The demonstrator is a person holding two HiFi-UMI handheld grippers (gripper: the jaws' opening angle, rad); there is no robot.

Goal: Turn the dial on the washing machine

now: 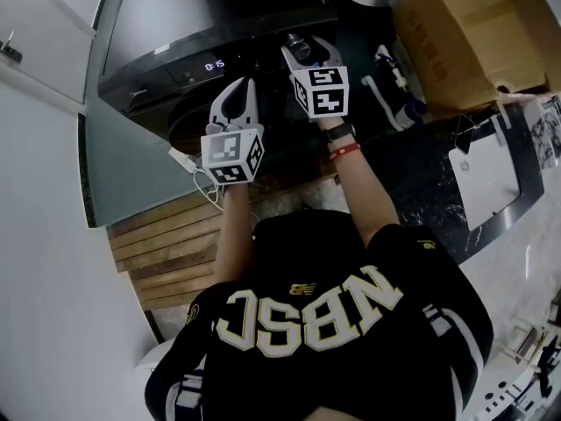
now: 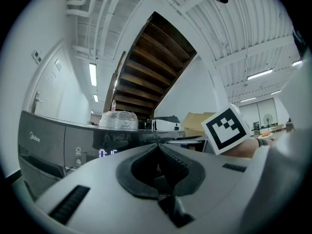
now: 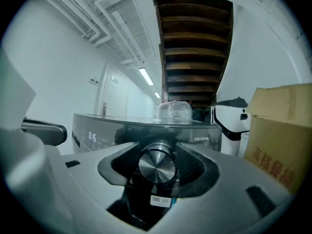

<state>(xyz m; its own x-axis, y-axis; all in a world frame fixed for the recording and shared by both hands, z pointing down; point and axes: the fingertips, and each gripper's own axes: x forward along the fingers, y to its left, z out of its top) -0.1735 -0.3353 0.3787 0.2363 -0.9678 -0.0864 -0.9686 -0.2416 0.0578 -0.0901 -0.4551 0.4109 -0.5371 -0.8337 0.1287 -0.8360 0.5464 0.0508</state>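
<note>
The dark grey washing machine [image 1: 175, 24] stands in front of me, its lit display [image 1: 215, 64] on the front panel. In the right gripper view, the round brushed-metal dial [image 3: 156, 164] sits between the two pads of my right gripper [image 3: 156, 165], which press on it from both sides. The head view has the right gripper [image 1: 302, 49] up against the panel at the dial. My left gripper [image 1: 238, 95] hangs lower and to the left, off the machine. Its jaws [image 2: 158, 167] are shut on nothing and point past the panel [image 2: 53, 140].
A cardboard box [image 1: 465, 33] stands to the right of the machine, with a white appliance [image 3: 234, 118] between them. A plastic-wrapped bundle [image 3: 174, 111] lies on the machine's top. Wooden slats [image 1: 166, 244] and a white cable [image 1: 188, 165] are at lower left.
</note>
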